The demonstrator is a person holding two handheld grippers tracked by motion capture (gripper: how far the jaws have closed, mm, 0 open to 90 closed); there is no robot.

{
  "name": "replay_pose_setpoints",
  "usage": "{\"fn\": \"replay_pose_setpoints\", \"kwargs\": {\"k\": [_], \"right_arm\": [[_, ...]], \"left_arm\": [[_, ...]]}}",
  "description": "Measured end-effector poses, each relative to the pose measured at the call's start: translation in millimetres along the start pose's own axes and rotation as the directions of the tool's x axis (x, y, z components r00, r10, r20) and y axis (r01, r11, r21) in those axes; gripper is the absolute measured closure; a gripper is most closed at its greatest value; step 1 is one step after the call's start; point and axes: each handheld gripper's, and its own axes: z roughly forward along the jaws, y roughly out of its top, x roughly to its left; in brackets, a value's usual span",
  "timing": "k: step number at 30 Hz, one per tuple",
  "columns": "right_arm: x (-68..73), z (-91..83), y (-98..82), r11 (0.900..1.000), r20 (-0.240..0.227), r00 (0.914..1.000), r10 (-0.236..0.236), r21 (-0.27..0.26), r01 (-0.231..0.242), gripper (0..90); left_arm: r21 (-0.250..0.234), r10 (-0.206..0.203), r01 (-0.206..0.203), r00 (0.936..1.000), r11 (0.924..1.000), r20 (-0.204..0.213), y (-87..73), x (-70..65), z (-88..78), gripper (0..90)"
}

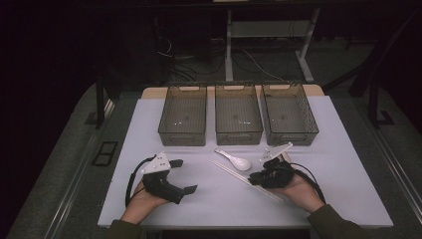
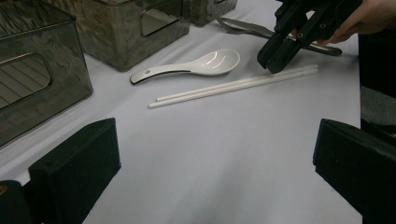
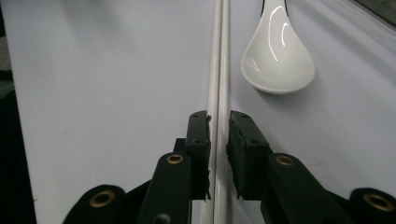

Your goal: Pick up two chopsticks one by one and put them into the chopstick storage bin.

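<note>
A pair of white chopsticks (image 1: 239,177) lies side by side on the white table, running from near the spoon toward the front right. My right gripper (image 1: 254,178) is at their near half. In the right gripper view its jaws press the chopsticks (image 3: 219,56) from both sides, so the gripper (image 3: 218,121) is shut on them. They still lie flat on the table. A white ceramic spoon (image 1: 236,159) rests just beyond them, its bowl (image 3: 278,60) to the right of the jaws. My left gripper (image 1: 185,176) stands open and empty at the front left, facing the chopsticks (image 2: 233,86) and spoon (image 2: 196,66).
Three empty smoky-clear bins (image 1: 181,135) (image 1: 239,135) (image 1: 290,137) stand in a row along the back of the white table cover (image 1: 199,204). Two of them rise at the left of the left gripper view. The right gripper (image 2: 275,63) also shows there, held by a hand.
</note>
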Motion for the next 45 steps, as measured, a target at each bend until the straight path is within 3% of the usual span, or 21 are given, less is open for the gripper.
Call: {"fn": "replay_pose_setpoints", "kwargs": {"k": [23, 28, 36, 45], "right_arm": [[-0.2, 7.6, -2.1, 0.997, 0.039, 0.9987, -0.032, 0.065, 0.030, 81.5], [0.3, 8.2, -2.1, 0.997, 0.042, 0.9985, -0.036, 0.066, 0.033, 82.7], [7.5, 9.2, -3.5, 0.994, 0.081, 0.9930, -0.086, 0.067, 0.081, 82.8], [5.2, 8.7, -5.4, 0.997, 0.072, 0.9951, -0.068, 0.051, 0.064, 84.1]], "left_arm": [[0.001, 0.002, -0.002, 1.0000, 1.0000, 0.001, 0.1, 0.0, -0.6, 0.0], [0.000, 0.000, 0.000, 1.0000, 1.0000, 0.001, -0.1, 0.0, -0.3, 0.0], [0.000, 0.001, -0.001, 1.0000, 1.0000, 0.002, 0.0, -0.5, 0.0, 0.0], [0.002, 0.003, -0.003, 1.0000, 1.0000, 0.004, 0.2, -0.6, 0.5, 0.0]]}}
